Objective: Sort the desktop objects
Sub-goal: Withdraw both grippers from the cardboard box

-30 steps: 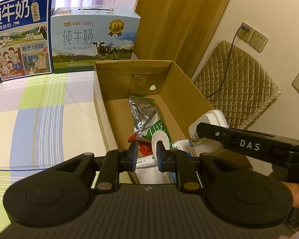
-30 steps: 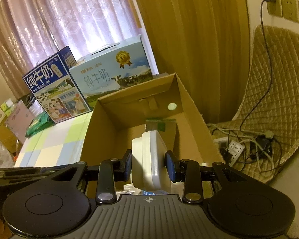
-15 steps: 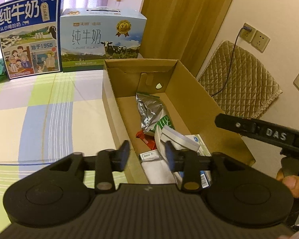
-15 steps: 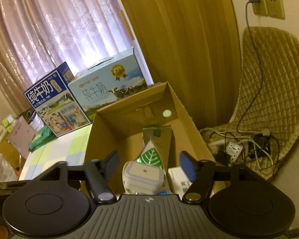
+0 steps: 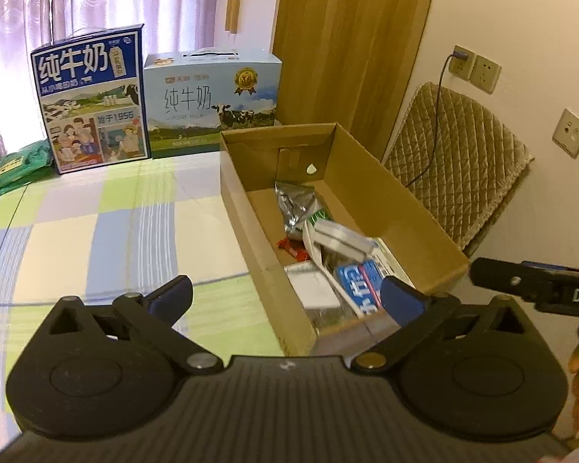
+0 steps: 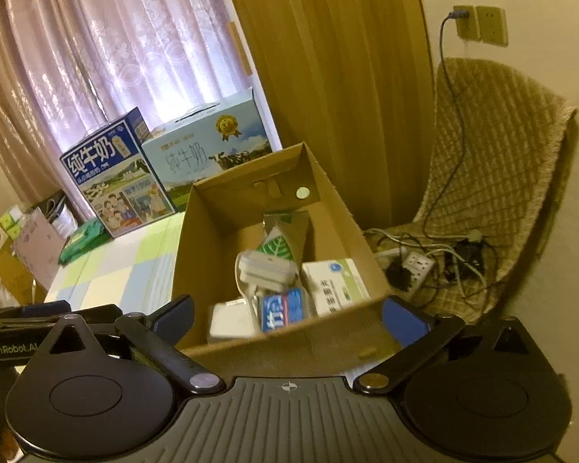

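Observation:
An open cardboard box (image 5: 386, 200) stands on the checked tablecloth and holds several items. A white lidded container (image 5: 341, 241) lies tilted on top of a silver and green bag (image 5: 295, 200), beside a blue pack (image 5: 361, 287) and a red wrapper (image 5: 295, 249). My left gripper (image 5: 285, 297) hangs open and holds nothing, above the box's near left corner. My right gripper (image 6: 289, 314) is also open and holds nothing, just short of the near wall of the box (image 6: 204, 239). The white container (image 6: 268, 270) sits free inside, near a white medicine box (image 6: 336, 285).
Two milk cartons (image 5: 90, 100) (image 5: 212, 100) stand at the table's far edge, with a green packet (image 5: 15, 166) to their left. A quilted chair (image 5: 455, 177) stands right of the box. A power strip with cables (image 6: 417, 266) lies on its seat.
My right gripper opened and let go of the white container, which now lies in the box. My left gripper went from nearly shut to wide open. Both pulled back from the box.

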The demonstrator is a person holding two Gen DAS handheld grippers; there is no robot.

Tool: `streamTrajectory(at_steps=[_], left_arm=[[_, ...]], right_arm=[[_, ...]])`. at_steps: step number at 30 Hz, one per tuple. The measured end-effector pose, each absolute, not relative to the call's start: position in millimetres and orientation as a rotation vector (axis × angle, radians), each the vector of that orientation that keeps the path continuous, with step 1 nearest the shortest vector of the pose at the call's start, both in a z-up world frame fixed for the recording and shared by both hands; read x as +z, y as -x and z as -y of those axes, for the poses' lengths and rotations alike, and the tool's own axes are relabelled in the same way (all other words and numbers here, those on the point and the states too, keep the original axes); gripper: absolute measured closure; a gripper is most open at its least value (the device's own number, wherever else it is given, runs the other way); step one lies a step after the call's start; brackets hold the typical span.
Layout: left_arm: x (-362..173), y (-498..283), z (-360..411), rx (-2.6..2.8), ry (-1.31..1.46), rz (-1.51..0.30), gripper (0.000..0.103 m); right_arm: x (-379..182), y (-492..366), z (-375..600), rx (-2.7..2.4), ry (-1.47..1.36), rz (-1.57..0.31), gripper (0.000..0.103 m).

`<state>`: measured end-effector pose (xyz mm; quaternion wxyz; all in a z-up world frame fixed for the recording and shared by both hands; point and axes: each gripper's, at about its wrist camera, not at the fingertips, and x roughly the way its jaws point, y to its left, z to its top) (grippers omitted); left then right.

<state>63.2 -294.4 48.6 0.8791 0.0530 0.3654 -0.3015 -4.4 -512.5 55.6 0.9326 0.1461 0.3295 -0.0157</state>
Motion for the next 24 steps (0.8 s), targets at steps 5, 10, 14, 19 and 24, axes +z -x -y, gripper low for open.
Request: streamTrajectory(at_steps=[5,10,14,19,24], left_arm=[[57.3,-32.2,281.9,-0.618,-0.106,-0.774,0.001],[64.0,1.1,271.6,-0.607,-0.125,-0.759,0.001],[66.4,17.5,262.1,-0.595,-0.107,-0.771,0.001],[68.3,30.8,255.1,-0.603,-0.096,-0.758,0.001],[69.5,36.1,254.1,-0.606,-0.096,-0.751,0.001]], right_arm=[[67.1,42.4,497.7,-0.032,-0.228,-0.67,0.002],[71.1,74.6,484.6,-0.051,-0.189,-0.661,0.002],[70.3,91.2,482.8,-0.067,-0.185,-0.671,0.002],[73.3,101.8,481.0,-0.067,-0.209,-0.674,0.002],[76.5,103.4,472.0,-0.045,-0.196,-0.67,0.002]])
